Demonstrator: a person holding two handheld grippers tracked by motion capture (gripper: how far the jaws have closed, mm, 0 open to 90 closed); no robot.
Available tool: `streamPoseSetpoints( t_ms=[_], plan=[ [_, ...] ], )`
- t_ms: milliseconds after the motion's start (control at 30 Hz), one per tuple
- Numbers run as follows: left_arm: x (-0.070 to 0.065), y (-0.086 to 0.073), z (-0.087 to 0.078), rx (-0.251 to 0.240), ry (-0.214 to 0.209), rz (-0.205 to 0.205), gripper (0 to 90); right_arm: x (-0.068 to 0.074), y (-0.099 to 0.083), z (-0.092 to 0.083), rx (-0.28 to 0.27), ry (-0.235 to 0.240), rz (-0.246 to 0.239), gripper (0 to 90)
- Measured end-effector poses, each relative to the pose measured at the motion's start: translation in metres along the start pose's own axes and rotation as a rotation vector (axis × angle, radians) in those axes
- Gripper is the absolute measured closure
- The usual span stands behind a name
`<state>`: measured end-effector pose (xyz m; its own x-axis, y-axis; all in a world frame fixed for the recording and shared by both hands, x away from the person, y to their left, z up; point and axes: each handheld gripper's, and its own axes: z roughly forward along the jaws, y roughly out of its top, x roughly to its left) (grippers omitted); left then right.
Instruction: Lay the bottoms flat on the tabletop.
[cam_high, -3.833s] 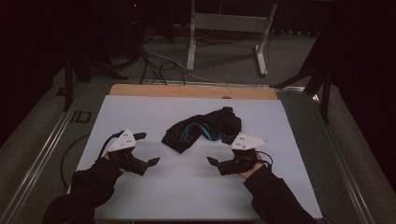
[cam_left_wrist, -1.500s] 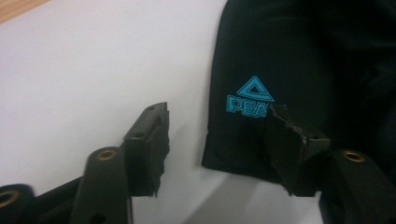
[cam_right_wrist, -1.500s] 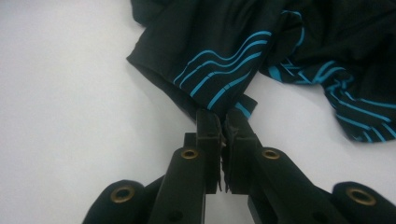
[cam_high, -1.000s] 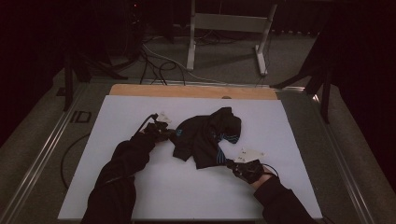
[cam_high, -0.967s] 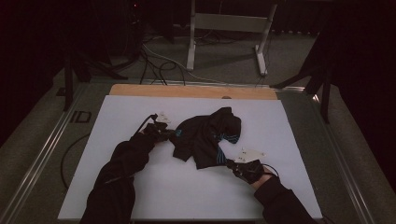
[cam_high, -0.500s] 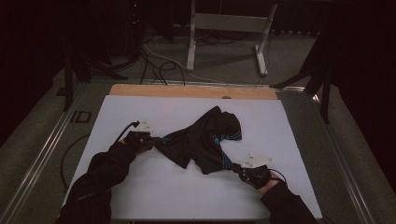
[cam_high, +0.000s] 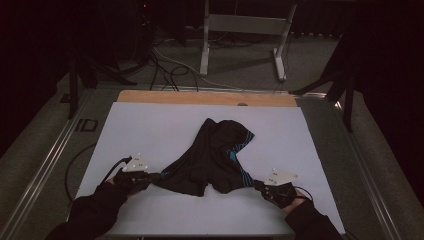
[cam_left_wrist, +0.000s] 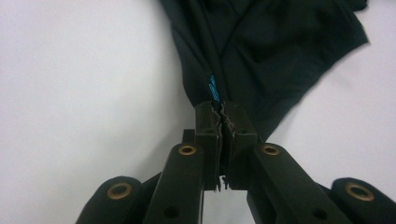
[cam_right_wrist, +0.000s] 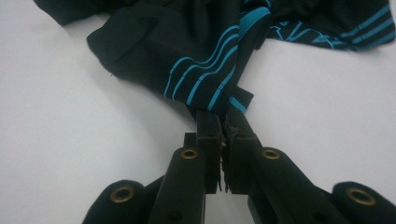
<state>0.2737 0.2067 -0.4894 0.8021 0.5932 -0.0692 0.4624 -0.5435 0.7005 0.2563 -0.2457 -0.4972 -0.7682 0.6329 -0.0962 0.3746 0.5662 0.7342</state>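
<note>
A black garment with blue stripes (cam_high: 212, 155) lies stretched across the white table top (cam_high: 150, 130). My left gripper (cam_high: 152, 177) is shut on its left corner, and in the left gripper view the cloth (cam_left_wrist: 261, 51) is pinched between the closed jaws of the left gripper (cam_left_wrist: 220, 109). My right gripper (cam_high: 257, 185) is shut on the garment's right corner. In the right gripper view the striped edge (cam_right_wrist: 210, 79) runs into the closed jaws of the right gripper (cam_right_wrist: 223, 119). The far part of the garment is bunched toward the table's middle.
A wooden strip (cam_high: 205, 98) runs along the table's far edge. Metal rails (cam_high: 45, 165) border the left and right sides. Beyond the table stand a white frame (cam_high: 245, 30) and loose cables (cam_high: 165, 65) on the floor.
Both grippers went from open beside the garment to shut on it. They have since pulled apart and toward the near edge, spreading the cloth wider.
</note>
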Motion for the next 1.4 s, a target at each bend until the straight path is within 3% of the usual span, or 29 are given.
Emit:
streamPoseSetpoints(
  t_ms=[233,433,533,667,967,1033,1133,1200,1400],
  plan=[
    [-0.025,-0.013,-0.012,-0.008,0.001,-0.005,87.3,-0.004,-0.011,-0.009,0.033,-0.008,-0.002,86.4],
    [-0.034,-0.023,-0.02,-0.007,0.016,-0.026,87.2,-0.01,-0.025,-0.024,0.048,-0.027,0.011,86.4],
    [-0.039,-0.027,-0.02,-0.01,-0.006,-0.049,87.2,-0.012,-0.033,-0.031,0.048,-0.035,0.037,86.4],
    [-0.046,-0.029,-0.017,0.008,-0.036,-0.048,87.1,-0.012,-0.041,-0.035,0.054,-0.038,0.041,86.4],
    [-0.041,-0.025,-0.016,-0.009,-0.055,-0.065,85.0,-0.011,-0.042,-0.036,0.034,-0.032,0.057,84.9],
    [-0.039,-0.023,-0.017,-0.008,-0.055,-0.068,79.3,-0.011,-0.041,-0.037,0.024,-0.025,0.063,81.5],
    [-0.037,-0.018,-0.02,-0.039,-0.035,-0.071,61.1,-0.012,-0.037,-0.04,0.003,-0.025,0.078,71.2],
    [-0.035,-0.011,-0.021,-0.056,-0.045,-0.076,53.4,-0.013,-0.031,-0.042,-0.017,-0.027,0.086,62.1],
    [-0.024,0.016,-0.012,-0.083,-0.041,-0.065,44.2,-0.016,-0.005,-0.042,-0.083,-0.023,0.1,46.4]
  ],
)
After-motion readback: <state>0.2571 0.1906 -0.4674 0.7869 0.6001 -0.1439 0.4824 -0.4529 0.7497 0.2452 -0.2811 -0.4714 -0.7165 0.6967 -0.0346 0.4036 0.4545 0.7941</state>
